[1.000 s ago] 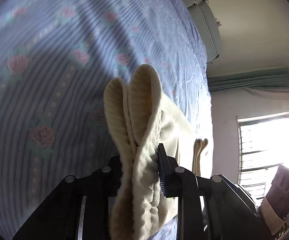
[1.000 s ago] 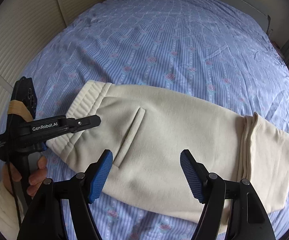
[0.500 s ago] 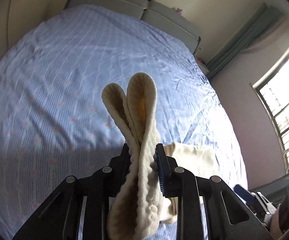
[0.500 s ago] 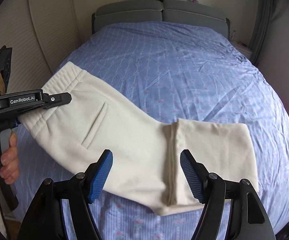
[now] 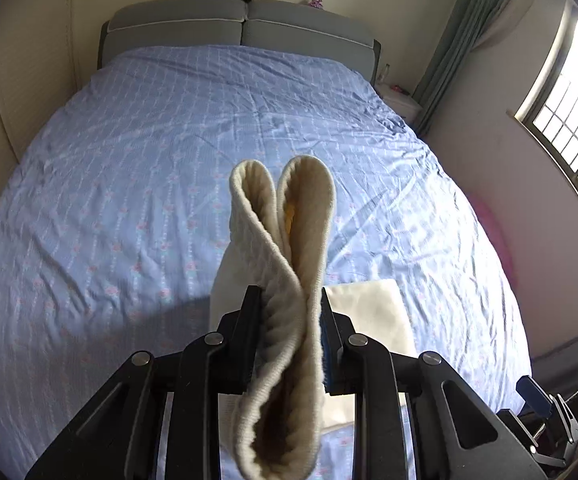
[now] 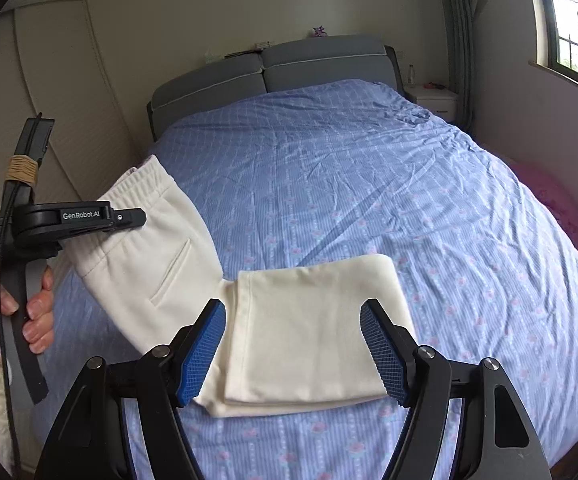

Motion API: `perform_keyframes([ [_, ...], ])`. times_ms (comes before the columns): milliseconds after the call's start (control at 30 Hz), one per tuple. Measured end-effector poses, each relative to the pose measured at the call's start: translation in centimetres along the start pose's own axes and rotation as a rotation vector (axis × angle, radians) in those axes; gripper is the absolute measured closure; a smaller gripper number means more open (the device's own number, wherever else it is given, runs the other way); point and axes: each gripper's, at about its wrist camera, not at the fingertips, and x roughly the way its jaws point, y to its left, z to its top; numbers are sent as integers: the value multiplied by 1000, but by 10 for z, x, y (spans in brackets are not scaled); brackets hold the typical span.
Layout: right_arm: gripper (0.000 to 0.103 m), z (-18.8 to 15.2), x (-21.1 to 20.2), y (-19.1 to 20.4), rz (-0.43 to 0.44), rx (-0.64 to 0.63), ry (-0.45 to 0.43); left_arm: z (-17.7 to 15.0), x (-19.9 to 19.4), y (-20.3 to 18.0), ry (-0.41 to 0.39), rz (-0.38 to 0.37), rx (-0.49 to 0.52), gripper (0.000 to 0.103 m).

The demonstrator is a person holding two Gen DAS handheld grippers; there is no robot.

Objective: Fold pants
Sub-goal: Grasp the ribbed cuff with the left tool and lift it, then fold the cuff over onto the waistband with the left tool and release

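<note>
The left gripper (image 5: 287, 332) is clamped on the ribbed waistband (image 5: 289, 216) of the cream pants (image 6: 309, 332), its two black jaws pressed against a bunched double fold of the elastic band. From the left wrist view the waistband loops stand up between the jaws like two rounded ears, with a yellowish patch showing inside the right-hand loop. In the right wrist view the same gripper (image 6: 129, 218) appears at the left edge, gripped by a hand (image 6: 13, 308) in a pale sleeve, holding the waistband end raised off the bed (image 6: 369, 184).

The pants hang from that raised end and slope down to the bedspread, where the leg portion lies flat in a folded rectangle (image 6: 313, 320) near the foot of the bed. A slit pocket (image 6: 171, 272) shows on the lifted part (it runs diagonally along the cloth).

The right gripper (image 6: 293, 350) stands wide, its blue-padded fingers (image 6: 203, 348) spread to either side above the folded leg portion, with nothing held between them; whether the pads touch the cloth cannot be told.

The bed is covered in a blue sheet with small pink flowers, backed by a grey padded headboard (image 5: 241, 28). A white nightstand (image 6: 433, 100) sits beside it near green curtains (image 5: 461, 28) and a barred window (image 5: 569, 120).
</note>
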Motion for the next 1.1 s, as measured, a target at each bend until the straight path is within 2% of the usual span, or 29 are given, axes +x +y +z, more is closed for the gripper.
perform_keyframes([
  [67,32,4,-7,-25,10,7,-9,-1,11,-22,19,7,-4,78],
  [300,32,13,-8,-110,25,37,-16,-8,66,-110,94,101,41,78],
  [467,32,7,10,-163,4,92,30,-23,129,-154,192,190,103,78],
  [600,32,-1,24,-199,-30,131,79,-39,173,-185,273,220,155,78],
  [767,32,-14,43,-233,-58,182,139,-63,216,-206,363,247,231,77],
  [833,32,-19,51,-241,-76,190,163,-73,229,-214,406,227,271,74],
  [900,32,-25,54,-245,-104,195,183,-79,237,-219,450,168,273,53],
  [967,32,-28,60,-246,-118,193,204,-76,236,-218,460,99,222,40],
  [1100,32,-30,72,-241,-102,166,237,-61,215,-212,384,112,223,37],
])
